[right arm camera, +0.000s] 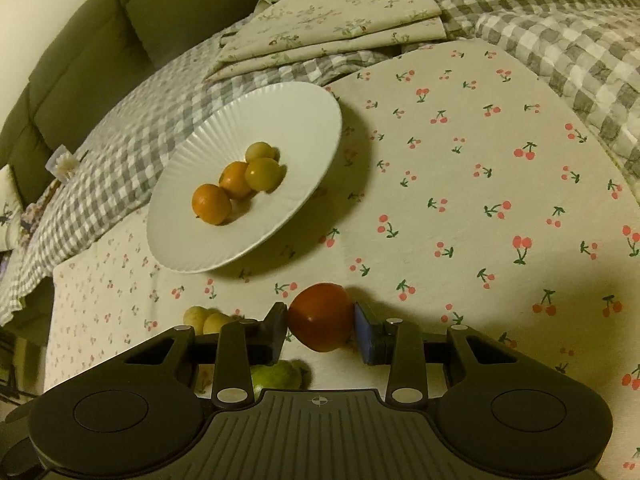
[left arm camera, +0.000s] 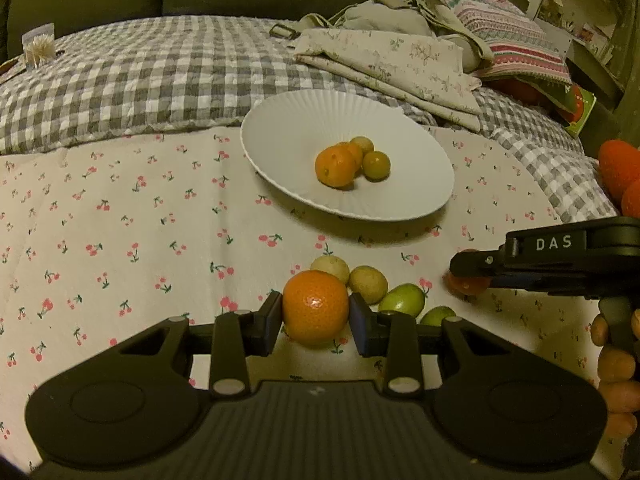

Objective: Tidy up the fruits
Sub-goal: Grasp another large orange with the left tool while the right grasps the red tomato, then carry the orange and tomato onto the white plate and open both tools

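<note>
The left gripper had its two pads pressed against the sides of an orange mandarin, pinching it just above the cherry-print cloth. Around the mandarin, at about one and two o'clock from it, lay two pale yellow fruits, and at three o'clock two green ones, all close together on the cloth. The white ribbed plate sat at twelve o'clock from the gripper, well apart from it, and held two orange fruits and two yellowish-green ones touching in a cluster near its centre. In the right wrist view, the right gripper clamped a red tomato between its pads, slightly off the cloth; the plate lay at about ten o'clock from it. In the left wrist view the same gripper entered from three o'clock, its black finger marked DAS, with the tomato partly hidden behind it. A grey checked blanket lay beyond the cloth at twelve o'clock, with folded floral fabric at one o'clock.
</note>
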### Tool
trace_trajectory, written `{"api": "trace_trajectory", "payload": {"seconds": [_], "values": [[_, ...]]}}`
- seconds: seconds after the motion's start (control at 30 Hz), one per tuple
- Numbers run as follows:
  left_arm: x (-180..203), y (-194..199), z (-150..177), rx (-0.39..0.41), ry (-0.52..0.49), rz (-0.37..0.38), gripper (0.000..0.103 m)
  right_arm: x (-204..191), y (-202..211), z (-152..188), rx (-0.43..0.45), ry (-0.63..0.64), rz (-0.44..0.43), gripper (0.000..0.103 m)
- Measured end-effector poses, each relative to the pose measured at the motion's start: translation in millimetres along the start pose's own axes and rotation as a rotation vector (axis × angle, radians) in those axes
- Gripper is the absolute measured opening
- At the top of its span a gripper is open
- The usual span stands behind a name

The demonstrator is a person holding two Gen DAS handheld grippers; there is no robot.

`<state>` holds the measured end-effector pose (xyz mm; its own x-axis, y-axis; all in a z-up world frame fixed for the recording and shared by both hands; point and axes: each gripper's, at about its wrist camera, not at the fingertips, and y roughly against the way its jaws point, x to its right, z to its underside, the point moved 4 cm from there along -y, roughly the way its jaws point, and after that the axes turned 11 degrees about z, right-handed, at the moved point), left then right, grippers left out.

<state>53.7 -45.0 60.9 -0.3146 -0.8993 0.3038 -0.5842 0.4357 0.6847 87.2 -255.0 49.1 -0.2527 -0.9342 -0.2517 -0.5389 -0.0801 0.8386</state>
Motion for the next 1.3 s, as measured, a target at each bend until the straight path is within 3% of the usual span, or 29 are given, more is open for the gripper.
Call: {"api": "trace_trajectory", "payload": {"seconds": [0.37,0.8,1.3], "values": [[1,0,-8,0.043,-0.012,0.004,0.034,3,10,-5,0.033,-0.009,0.004,0.035],[-1,-4,-41,0.151,-0.073,0.012,0.034,5,22,-19,0.105,-0.010,0.003,0.035],[-15,-26,-63,0.163,-0.111,0.001,0.034,-14,25,-35,0.235,0.073,-0.040,0.035]]}}
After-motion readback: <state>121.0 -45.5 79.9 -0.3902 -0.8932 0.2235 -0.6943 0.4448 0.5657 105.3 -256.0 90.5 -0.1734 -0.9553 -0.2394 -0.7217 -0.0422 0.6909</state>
